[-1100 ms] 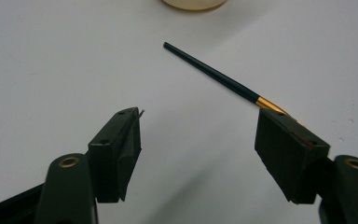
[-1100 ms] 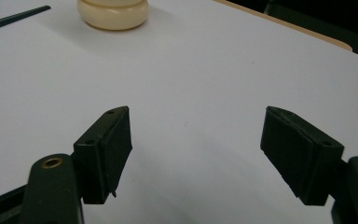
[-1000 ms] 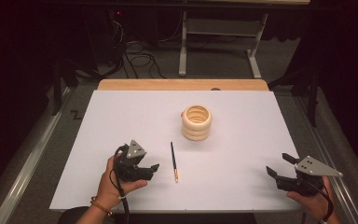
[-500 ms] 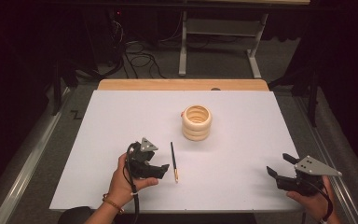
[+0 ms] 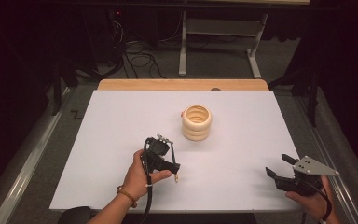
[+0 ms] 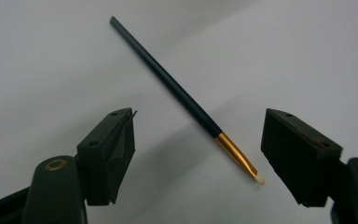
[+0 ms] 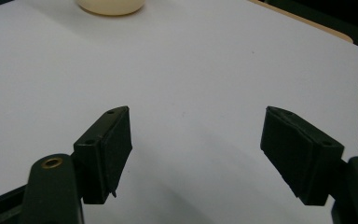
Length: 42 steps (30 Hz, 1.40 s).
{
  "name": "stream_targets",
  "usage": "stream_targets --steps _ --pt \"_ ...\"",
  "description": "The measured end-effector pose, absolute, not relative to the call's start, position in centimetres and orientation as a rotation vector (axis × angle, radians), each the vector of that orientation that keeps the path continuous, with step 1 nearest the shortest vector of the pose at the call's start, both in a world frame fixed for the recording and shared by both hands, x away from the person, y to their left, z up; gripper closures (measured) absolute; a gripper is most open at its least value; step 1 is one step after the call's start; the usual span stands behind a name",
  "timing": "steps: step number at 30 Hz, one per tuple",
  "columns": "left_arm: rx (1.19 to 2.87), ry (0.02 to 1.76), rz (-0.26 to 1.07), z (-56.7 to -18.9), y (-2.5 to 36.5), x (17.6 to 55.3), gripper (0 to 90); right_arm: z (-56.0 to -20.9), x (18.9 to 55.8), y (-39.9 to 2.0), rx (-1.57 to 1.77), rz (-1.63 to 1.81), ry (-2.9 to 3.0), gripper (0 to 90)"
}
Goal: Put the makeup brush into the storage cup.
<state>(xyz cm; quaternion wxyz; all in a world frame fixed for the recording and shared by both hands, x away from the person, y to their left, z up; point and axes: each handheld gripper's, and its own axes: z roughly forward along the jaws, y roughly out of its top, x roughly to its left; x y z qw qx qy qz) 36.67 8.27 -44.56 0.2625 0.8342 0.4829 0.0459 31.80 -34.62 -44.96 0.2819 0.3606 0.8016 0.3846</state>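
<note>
Brush: we see the thin dark-handled brush (image 6: pixel 186 95) lying flat on the white sheet, its gold ferrule and pale tip nearest the camera in the left gripper view; in the high view it sits near the front middle of the bench (image 5: pixel 121 121), mostly hidden under the gripper, with the tip poking out.

Left gripper: our left gripper (image 5: pixel 170 164) hovers over the brush with its jaws spread wide. They have just been opening, and the ferrule end lies between them, touched by neither pad.

Progress: we judge the pick-up as barely begun. The approach and lining-up look done, but the brush is not yet lifted; closing on it and carrying it off are left.

Left hand: our left hand (image 5: pixel 142 175) comes in from the bottom edge, forearm angled up and right, gripper tilted down toward the sheet, cable trailing back along the wrist.

Right gripper: our right gripper (image 5: pixel 279 169) rests at the front right corner, well apart from the brush, jaws spread with nothing between them.

Rings: a stack of pale wooden rings (image 5: pixel 196 122) stands beyond the brush, near the middle of the bench.
</note>
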Motion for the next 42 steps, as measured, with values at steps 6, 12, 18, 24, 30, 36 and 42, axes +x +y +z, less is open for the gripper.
stream_targets --steps 6,12,18,24,30,36,42 --pt "2.270 1.329 0.043 -45.6 7.1 37.3 32.9 -45.1 31.8 -34.5 0.967 1.012 2.162 25.9" --pt "2.300 1.329 0.021 -46.2 6.8 37.5 36.4 -45.1 31.9 -34.6 0.961 1.004 2.164 26.3" --pt "2.384 1.287 0.070 -46.1 6.7 37.7 47.6 -45.1 31.8 -34.2 0.937 0.965 2.158 28.1" --pt "2.539 1.153 0.163 -45.9 6.1 37.8 61.0 -45.0 31.7 -34.1 0.922 0.938 2.157 28.6" --pt "2.607 1.066 0.139 -45.7 6.2 38.3 72.0 -45.1 31.8 -34.1 0.931 0.945 2.159 28.6" --pt "2.646 1.011 0.085 -45.6 6.5 38.9 83.2 -45.2 31.8 -34.0 0.923 0.942 2.166 28.5" --pt "2.702 0.946 0.062 -45.5 6.2 39.3 83.1 -45.2 31.8 -33.9 0.927 0.934 2.170 28.7"
